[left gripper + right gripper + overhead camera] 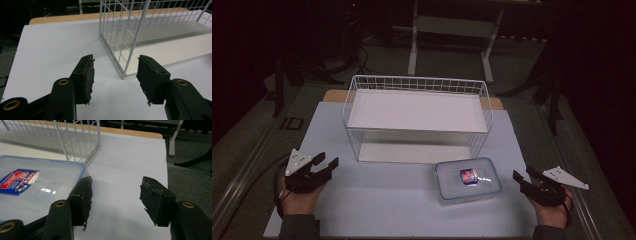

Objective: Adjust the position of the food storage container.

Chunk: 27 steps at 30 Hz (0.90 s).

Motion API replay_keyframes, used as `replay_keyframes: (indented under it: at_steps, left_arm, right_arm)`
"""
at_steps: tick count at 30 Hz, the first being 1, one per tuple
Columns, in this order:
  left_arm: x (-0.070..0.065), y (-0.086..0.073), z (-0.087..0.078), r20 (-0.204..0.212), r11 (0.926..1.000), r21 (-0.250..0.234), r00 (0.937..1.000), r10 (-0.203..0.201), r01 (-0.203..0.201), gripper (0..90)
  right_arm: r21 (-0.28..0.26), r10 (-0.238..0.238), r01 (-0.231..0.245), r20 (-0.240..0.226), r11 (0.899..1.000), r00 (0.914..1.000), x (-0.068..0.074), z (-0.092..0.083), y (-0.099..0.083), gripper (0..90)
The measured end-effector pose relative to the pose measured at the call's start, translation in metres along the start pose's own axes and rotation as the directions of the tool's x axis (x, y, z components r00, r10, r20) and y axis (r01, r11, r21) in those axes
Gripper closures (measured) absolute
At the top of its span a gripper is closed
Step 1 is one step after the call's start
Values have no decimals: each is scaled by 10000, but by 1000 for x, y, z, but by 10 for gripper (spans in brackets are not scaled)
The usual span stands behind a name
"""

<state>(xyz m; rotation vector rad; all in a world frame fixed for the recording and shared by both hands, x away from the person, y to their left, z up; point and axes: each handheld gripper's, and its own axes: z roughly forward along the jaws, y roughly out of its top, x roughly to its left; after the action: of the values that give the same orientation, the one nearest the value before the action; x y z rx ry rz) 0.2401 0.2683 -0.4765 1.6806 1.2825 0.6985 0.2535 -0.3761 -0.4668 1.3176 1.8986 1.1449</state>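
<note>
A clear plastic container (468, 179) with a blue-rimmed lid and a red and blue label lies on the white table sheet, in front of a white wire rack (417, 115). My right gripper (523, 177) rests to the right of the container, jaws open and empty; in the right gripper view the container (30, 187) lies just left of the gripper (115, 195). My left gripper (325, 162) sits at the left front of the sheet, open with nothing between its jaws. In the left gripper view the gripper (115, 72) faces the rack's near corner post (132, 42).
The rack has an upper white shelf (417, 110) and a lower one (412, 151). The white sheet (377, 200) covers a wooden tabletop whose edge (334, 95) shows behind. A table frame (452, 30) stands on the dark floor beyond.
</note>
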Motion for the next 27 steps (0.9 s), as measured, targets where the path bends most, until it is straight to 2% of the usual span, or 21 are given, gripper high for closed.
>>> replay_keyframes:
  at_steps: [4, 9, 12, 13, 14, 15, 17, 21, 27]
  left_arm:
    - [-1, 0, -3, 28, 10000, -20, 10000, 54, -54, 469]
    - [-1, -2, -8, 38, 10000, -66, 10000, -6, 7, 465]
    - [0, -3, -9, 13, 9999, -95, 10000, -87, 87, 464]
    - [0, -3, -9, 1, 9999, -95, 9999, -117, 117, 464]
    - [0, -3, -9, 1, 9999, -95, 9999, -117, 117, 463]
    - [0, -3, -9, 1, 9999, -84, 9999, -139, 139, 463]
    - [0, -3, -8, -10, 9999, -55, 9999, -119, 119, 462]
    - [-2, -4, -4, 15, 10000, 28, 10000, -45, 45, 462]
    - [-4, -3, -2, 71, 9999, 88, 9999, 102, -102, 462]
  right_arm:
    - [21, -13, 13, -51, 10000, 10000, 0, 3, 1, 442]
    - [-13, 154, -154, -88, 9999, 9998, 0, 9, 4, 500]
    - [6, 313, -313, -186, 9995, 9993, -2, 14, 5, 604]
    - [30, 376, -376, -263, 9993, 9989, -3, 16, 6, 667]
    - [30, 376, -376, -263, 9993, 9989, -3, 16, 6, 667]
    - [161, 595, -588, -452, 9981, 9972, -3, 20, 6, 792]
    - [273, 680, -666, -553, 9974, 9961, -2, 24, 7, 860]
    - [507, 537, -498, -782, 9975, 9955, 4, 32, 9, 897]
    - [994, 356, -276, -795, 9947, 9962, 9, 43, 9, 900]
